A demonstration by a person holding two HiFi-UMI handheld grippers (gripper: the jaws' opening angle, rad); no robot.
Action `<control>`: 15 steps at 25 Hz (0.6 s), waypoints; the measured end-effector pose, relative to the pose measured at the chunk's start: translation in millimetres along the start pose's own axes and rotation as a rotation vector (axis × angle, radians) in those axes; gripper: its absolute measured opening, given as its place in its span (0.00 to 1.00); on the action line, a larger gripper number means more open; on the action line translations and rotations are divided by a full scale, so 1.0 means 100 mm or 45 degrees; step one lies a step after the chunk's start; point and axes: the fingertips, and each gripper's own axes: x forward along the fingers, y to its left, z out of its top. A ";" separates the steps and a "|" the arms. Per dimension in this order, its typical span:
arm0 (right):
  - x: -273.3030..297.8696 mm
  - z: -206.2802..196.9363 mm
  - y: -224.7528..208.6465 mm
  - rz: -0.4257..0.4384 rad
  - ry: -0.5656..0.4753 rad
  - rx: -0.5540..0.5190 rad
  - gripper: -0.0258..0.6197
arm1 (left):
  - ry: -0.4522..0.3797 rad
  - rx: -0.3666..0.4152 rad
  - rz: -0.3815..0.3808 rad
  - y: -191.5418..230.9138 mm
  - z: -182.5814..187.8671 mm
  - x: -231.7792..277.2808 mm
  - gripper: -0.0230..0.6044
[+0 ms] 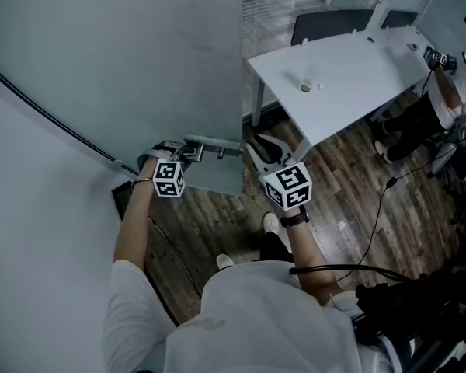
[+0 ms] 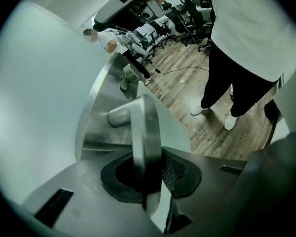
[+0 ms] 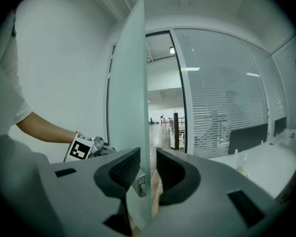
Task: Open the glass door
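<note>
**Item 1.** Frosted glass door [image 1: 140, 68]: upright panel, long axis vertical. It stands left of the white counter [image 1: 349, 61], with its free edge turned toward the counter. Already ajar, with a corridor showing past the edge.

**Item 2.** Brushed-metal lever handle [image 2: 145, 127]: on the door face away from the counter, long axis about level along the panel.

**Item 3.** Left gripper [image 2: 147, 174]: jaws narrow, clamped on the lever.

**Item 4.** Right gripper [image 3: 148, 171]: jaws wide. The door's counter-side edge stands between the 2 pads, and neither presses on it.

**Handling note.** Swing the door by the lever along its hinge arc, with the grip square on the lever. The right jaws should not pinch or scrape the glass edge.
</note>
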 end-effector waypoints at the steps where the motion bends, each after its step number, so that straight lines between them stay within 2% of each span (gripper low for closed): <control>1: 0.00 0.02 0.05 0.026 0.002 -0.006 0.18 | -0.007 -0.007 -0.023 -0.05 0.01 -0.06 0.11; 8: 0.00 0.00 0.64 0.299 0.031 -0.155 0.20 | 0.018 0.022 -0.159 -0.49 0.02 -0.38 0.21; 12: 0.03 0.03 0.83 0.303 0.018 -0.205 0.19 | 0.120 0.007 -0.230 -0.55 -0.11 -0.61 0.21; 15: -0.08 0.00 1.08 0.360 0.022 -0.213 0.19 | 0.166 -0.049 -0.268 -0.70 -0.15 -0.85 0.29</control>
